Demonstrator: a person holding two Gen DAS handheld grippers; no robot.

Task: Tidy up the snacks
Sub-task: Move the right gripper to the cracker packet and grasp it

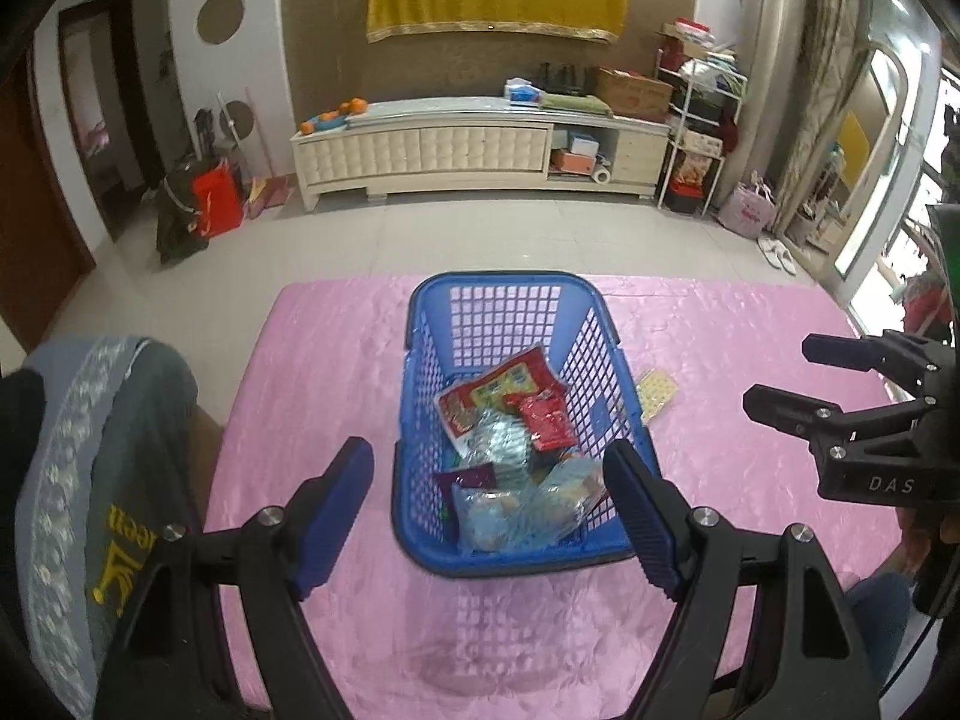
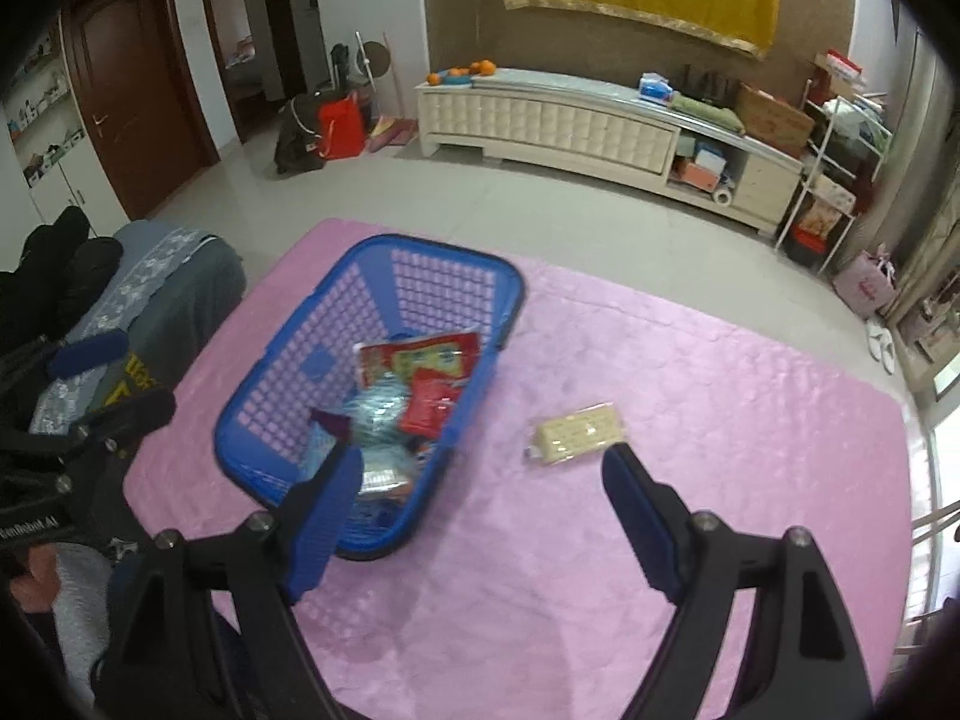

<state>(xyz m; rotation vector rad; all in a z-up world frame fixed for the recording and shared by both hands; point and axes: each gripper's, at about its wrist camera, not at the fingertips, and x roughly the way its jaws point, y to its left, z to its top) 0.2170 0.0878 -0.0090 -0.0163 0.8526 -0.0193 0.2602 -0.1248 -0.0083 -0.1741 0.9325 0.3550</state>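
The pink tablecloth (image 2: 660, 360) covered the whole table, and a blue slotted basket (image 1: 456, 312) sat roughly in the middle of it. Inside was a pile of snack packets: a big red and yellow pouch (image 1: 498, 387), a small red packet (image 1: 549, 423) on top of it, a few clear bluish bags (image 1: 510, 504) and a dark purple one (image 1: 471, 477). One pale yellow cracker pack (image 2: 579, 433) lay flat on the cloth just beside the basket, outside it. The left gripper (image 1: 489, 510) hung above the basket, jaws wide apart, holding nothing. The right gripper (image 2: 480, 507) was spread wide too, empty, near the cracker pack.
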